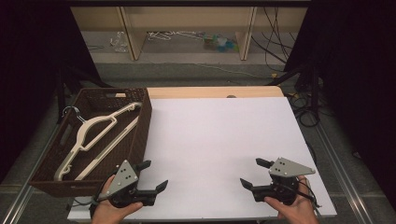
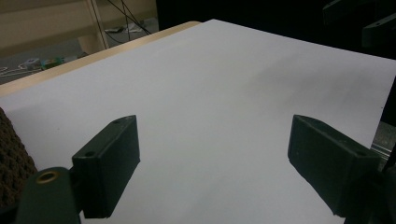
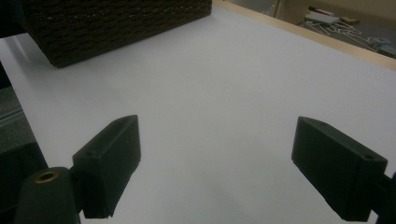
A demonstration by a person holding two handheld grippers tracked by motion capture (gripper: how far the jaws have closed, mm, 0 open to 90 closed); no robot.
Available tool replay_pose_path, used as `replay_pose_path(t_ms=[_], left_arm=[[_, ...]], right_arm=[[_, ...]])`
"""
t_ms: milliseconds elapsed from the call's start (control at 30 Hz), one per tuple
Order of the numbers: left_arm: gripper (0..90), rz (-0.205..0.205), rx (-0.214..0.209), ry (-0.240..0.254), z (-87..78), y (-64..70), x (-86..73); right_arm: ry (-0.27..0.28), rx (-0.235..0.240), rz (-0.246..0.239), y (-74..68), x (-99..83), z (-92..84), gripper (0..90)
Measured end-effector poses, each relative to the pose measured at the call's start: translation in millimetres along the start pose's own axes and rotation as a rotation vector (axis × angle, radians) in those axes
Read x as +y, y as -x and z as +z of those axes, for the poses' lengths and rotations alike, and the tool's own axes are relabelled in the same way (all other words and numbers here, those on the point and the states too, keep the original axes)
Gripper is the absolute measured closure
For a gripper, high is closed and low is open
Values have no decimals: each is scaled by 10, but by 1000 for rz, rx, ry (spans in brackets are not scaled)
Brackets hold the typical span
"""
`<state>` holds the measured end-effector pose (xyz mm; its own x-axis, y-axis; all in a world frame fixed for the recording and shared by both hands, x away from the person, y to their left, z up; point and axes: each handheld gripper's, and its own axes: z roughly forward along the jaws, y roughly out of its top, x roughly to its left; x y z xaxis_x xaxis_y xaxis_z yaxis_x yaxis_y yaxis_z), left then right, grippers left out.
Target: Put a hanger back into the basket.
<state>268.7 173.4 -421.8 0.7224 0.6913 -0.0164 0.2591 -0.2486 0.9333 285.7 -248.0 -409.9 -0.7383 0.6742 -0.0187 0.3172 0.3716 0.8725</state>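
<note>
Resting at the near edge of the table, two hand-held grippers, both with nothing between their jaws.

Left gripper [image 1: 155, 175]: held in the person's left hand [image 1: 113, 209] at the near left, just beside the near right corner of the basket. Jaws spread wide, pointing right and slightly far, over bare white surface. Grey three-cornered plate on top. In the left gripper view [image 2: 212, 163] the two black jaws stand well apart with plain white board between them.

Right gripper [image 1: 254, 173]: held in the person's right hand [image 1: 295, 209] at the near right. Jaws spread wide, pointing left and slightly far toward the middle of the table. Grey plate on top, cable trailing to the near right. In the right gripper view [image 3: 215, 165] the jaws stand well apart over bare white surface, the basket's woven wall [image 3: 112, 23] at far left.

White board [image 1: 219, 144]: covers the table top; a strip of pale wood shows along its far edge.

Basket [image 1: 140, 135]: dark brown, woven, rectangular, with handle slots; sits at the left edge of the table, partly overhanging it.

Hanger [image 1: 91, 140]: cream-coloured, with a metal hook; lies slanted inside the basket, hook toward the far left, well apart from both grippers.

Beyond the table: grey floor, light wooden shelf legs, loose cables, small bright items on the floor at far centre.
</note>
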Motion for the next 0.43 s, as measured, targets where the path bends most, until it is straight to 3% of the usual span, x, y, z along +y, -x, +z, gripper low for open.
replay_pose_path(t_ms=[433], left_arm=[[168,2,-8,-9,13,10,-10]], right_arm=[[-21,21,16,5,-12,13,165]])
